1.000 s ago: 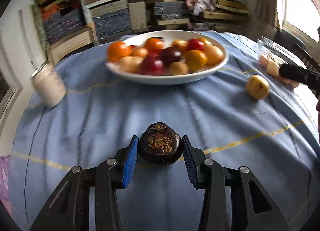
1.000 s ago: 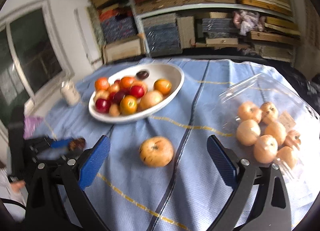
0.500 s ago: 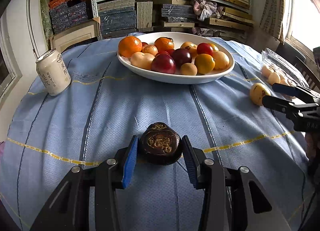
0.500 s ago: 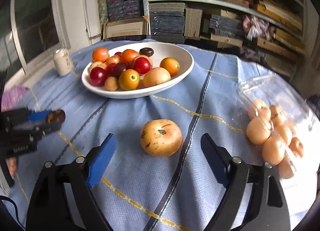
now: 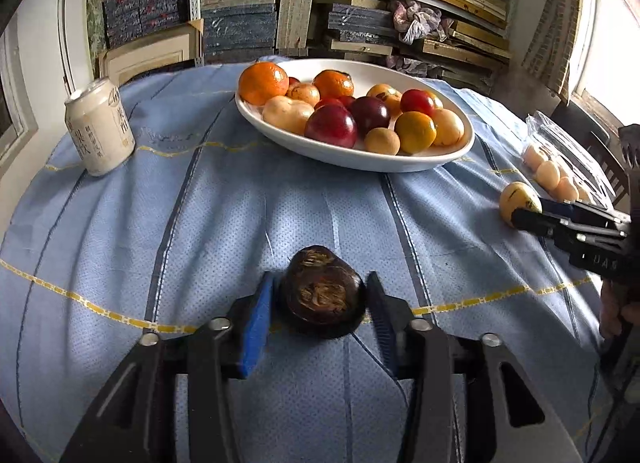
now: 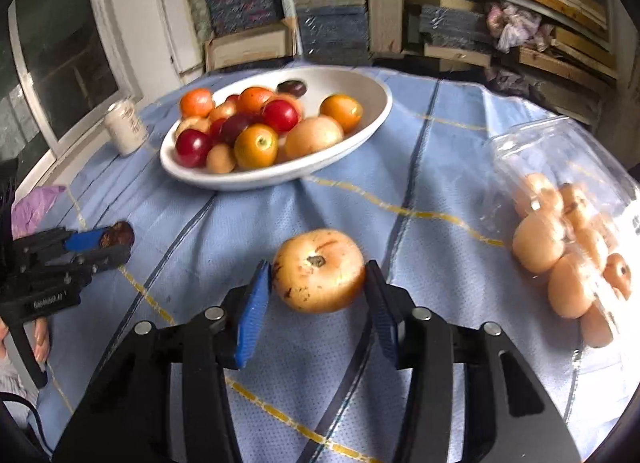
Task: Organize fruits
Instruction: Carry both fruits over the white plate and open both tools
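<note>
Low in the right wrist view, the right hand-held gripper (image 6: pixel 318 295) is closing around the yellow fruit (image 6: pixel 319 270) on the surface, pads at its sides. Low in the left wrist view, the left hand-held gripper (image 5: pixel 320 313) is opening, pads just clear of the dark fruit (image 5: pixel 322 291). Squeeze gently before lifting toward the bowl (image 6: pixel 352 143).
</note>
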Demonstrator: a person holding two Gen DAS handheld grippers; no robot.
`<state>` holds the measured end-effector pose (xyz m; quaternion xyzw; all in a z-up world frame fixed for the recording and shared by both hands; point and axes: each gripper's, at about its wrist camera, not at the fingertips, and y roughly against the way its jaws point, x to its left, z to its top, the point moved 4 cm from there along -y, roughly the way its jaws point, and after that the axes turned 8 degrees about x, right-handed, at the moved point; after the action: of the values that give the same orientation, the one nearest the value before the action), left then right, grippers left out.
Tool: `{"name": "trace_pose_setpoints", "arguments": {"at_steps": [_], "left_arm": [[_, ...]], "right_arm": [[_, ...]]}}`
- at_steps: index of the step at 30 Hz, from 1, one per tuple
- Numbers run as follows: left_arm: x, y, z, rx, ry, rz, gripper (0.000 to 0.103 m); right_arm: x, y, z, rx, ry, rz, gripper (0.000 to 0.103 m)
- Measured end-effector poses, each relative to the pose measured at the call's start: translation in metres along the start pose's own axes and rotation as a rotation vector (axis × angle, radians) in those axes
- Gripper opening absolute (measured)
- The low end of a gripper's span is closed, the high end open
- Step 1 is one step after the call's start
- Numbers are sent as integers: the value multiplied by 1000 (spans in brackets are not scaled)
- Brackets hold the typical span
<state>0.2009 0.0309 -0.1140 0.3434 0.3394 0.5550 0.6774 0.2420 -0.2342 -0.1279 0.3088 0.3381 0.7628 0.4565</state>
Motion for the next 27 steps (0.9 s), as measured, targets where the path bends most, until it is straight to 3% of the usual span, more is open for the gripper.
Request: {"name": "trace_pose_setpoints", "arguments": {"at_steps": [1, 11, 12, 13, 14, 20, 27], "left_arm": [[-1, 0, 0, -2, -3, -22, 66], [-2, -1, 0, 2, -6, -1, 65], [-2, -1, 0, 1, -7, 0, 62], [-2, 0, 0, -4, -7, -1, 47], [-2, 1, 0, -7, -7, -5, 44], [-5, 2, -2, -7, -14, -37, 44], [-26, 17, -14, -36, -74, -75, 44]], "right_arm": [[1, 1, 0, -4, 2, 0, 47], [24, 1, -5, 1, 76, 17, 46], [28, 1, -6, 2, 86, 22, 46], [36, 2, -8, 3, 105, 24, 46], [41, 2, -8, 4, 119, 23, 46], [77, 2, -18, 12, 193, 39, 46], [97, 14, -37, 13, 173, 79, 46]]}}
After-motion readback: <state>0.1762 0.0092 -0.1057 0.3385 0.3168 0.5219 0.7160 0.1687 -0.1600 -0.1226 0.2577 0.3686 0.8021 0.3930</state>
